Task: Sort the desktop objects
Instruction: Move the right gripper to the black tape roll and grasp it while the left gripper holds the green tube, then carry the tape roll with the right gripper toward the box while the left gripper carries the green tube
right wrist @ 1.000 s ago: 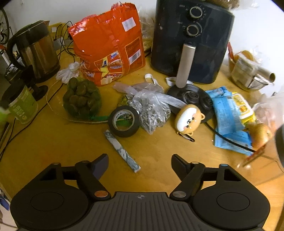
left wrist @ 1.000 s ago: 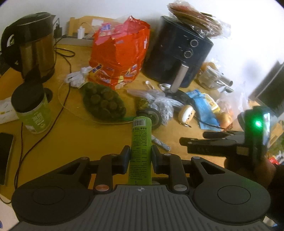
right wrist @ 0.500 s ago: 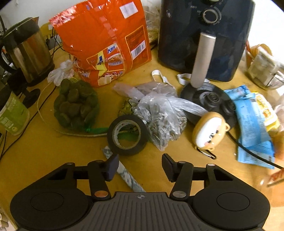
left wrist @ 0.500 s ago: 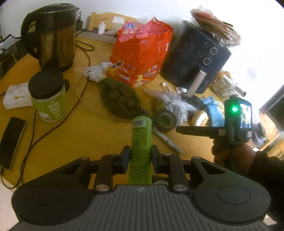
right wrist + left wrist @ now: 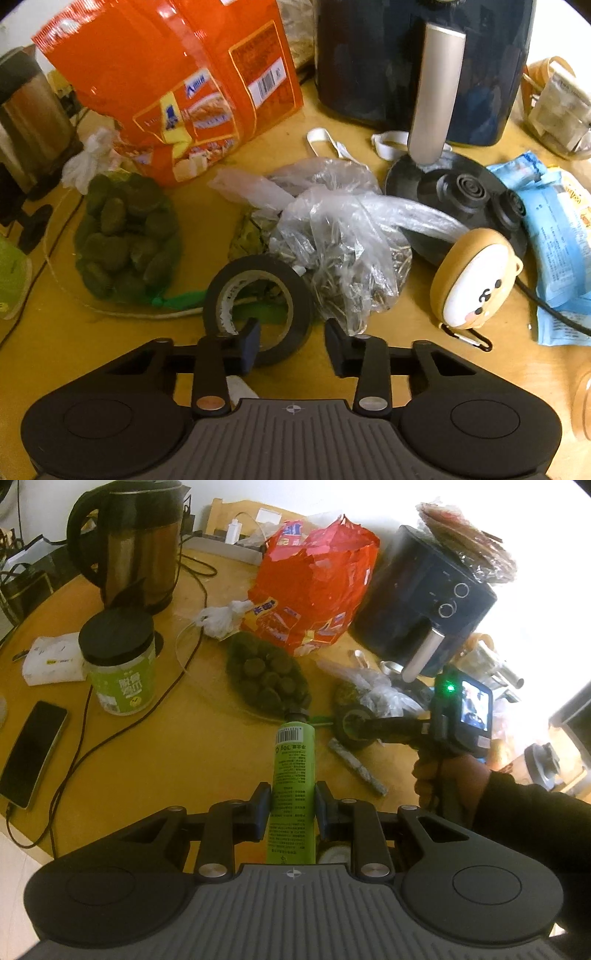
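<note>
My left gripper (image 5: 291,806) is shut on a green tube (image 5: 293,775) with a barcode, held above the yellow table (image 5: 166,746). A black tape roll (image 5: 297,295) lies flat just in front of my right gripper (image 5: 291,345). That gripper is open and straddles the roll's near wall, with one finger (image 5: 248,345) in the hole and the other outside it. In the left wrist view the right gripper (image 5: 356,726), held by a hand (image 5: 448,781), reaches over the tape roll (image 5: 341,734).
Around the roll lie a net bag of green balls (image 5: 125,236), a plastic bag of seeds (image 5: 343,254), a dog-face case (image 5: 476,284) and blue packets (image 5: 554,236). An orange snack bag (image 5: 192,81), air fryer (image 5: 369,55), kettle (image 5: 136,542), green jar (image 5: 122,675) and phone (image 5: 31,753) stand further off.
My right gripper has moved forward and down onto the tape roll, and its fingers have narrowed around the roll's wall. My left gripper has pulled back with the green tube still held.
</note>
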Motion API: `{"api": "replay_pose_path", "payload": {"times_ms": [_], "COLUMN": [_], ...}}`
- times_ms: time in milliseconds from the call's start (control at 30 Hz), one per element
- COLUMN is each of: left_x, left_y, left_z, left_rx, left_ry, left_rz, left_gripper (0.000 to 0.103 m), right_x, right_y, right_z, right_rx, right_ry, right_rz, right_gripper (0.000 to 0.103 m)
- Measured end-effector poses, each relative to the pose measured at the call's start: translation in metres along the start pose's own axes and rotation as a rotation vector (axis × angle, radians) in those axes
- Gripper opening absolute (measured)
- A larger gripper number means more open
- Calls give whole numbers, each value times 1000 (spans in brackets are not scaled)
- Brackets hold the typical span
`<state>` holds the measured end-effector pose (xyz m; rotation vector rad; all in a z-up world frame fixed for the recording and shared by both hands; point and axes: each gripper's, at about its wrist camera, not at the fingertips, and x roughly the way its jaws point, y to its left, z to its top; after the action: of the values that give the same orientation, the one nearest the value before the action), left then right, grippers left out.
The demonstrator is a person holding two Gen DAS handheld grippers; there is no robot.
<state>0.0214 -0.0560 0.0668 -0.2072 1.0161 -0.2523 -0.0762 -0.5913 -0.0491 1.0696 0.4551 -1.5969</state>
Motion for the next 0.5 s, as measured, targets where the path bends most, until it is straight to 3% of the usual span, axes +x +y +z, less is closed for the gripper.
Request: {"api": "replay_pose_path", "payload": {"times_ms": [333, 500], "left_x": [-3, -3], "left_y": [1, -3], "left_z": [-4, -3], "left_rx": [1, 21], "left_ry": [9, 8], "left_rz": [0, -18], "left_gripper": [26, 26], "right_x": [8, -5], "right_y": [-6, -12], "right_z": [3, 3], "right_rx": [87, 110], "right_ry": [19, 4], "right_rz": [-7, 0], "right_gripper": [18, 16]}}
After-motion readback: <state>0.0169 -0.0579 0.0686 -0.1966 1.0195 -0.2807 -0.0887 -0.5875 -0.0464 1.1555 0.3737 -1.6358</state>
